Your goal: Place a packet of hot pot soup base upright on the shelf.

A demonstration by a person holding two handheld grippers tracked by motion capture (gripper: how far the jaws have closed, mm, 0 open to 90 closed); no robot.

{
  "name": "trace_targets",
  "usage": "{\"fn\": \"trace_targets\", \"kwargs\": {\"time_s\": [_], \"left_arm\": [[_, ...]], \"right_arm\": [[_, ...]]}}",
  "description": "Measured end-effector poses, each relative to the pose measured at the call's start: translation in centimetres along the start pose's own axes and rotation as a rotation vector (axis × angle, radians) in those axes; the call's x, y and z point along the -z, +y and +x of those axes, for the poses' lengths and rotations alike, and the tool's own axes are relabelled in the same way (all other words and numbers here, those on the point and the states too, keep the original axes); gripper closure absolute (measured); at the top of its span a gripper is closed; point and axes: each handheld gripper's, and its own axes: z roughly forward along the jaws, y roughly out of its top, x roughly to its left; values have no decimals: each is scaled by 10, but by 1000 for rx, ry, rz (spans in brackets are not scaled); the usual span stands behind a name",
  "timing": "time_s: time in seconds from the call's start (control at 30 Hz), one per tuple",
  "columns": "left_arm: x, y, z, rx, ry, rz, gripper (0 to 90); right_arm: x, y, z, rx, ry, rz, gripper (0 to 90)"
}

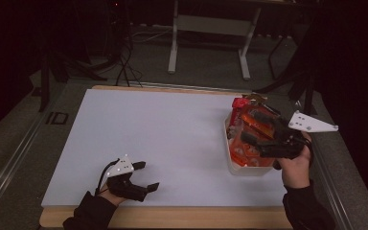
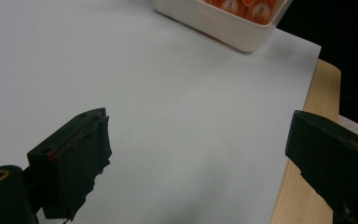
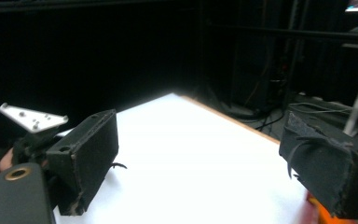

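A white bin (image 1: 236, 169) holding several orange packets (image 1: 241, 149) and a red item (image 1: 239, 103) stands at the table's right side. My right gripper (image 1: 247, 125) hovers over the bin, open, with nothing between its jaws. In the right gripper view the right gripper (image 3: 200, 135) looks across the white table, and an orange packet (image 3: 327, 215) peeks in at the bottom right. My left gripper (image 1: 149, 175) is open near the table's front left edge. In the left gripper view the left gripper (image 2: 198, 130) is wide apart over bare table, with the bin (image 2: 223, 25) far ahead.
The white table top (image 1: 163, 134) has a wooden rim (image 1: 172, 216) along its front. White frame legs (image 1: 173, 48) and cables (image 1: 124, 67) stand on the dark floor behind. The right gripper view shows my left gripper's grey plate (image 3: 32, 117) at the left.
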Motion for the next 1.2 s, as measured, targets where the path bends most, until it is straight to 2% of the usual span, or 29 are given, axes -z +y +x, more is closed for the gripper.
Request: {"fn": "trace_targets", "kwargs": {"time_s": [0.17,0.33,0.67,0.97,1.2], "left_arm": [[0,0,0,-3,-1,0,67],[0,0,0,-1,-3,0,67],[0,0,-1,-9,-2,3,67],[0,1,-2,-11,-4,-2,67],[0,0,-2,-22,0,5,67]], "right_arm": [[-10,-8,8,22,29,32,116],[-23,-21,16,18,70,73,116],[-43,-48,27,20,109,136,117],[-48,-70,33,2,130,167,118],[-45,-82,33,-17,123,181,119]]}}
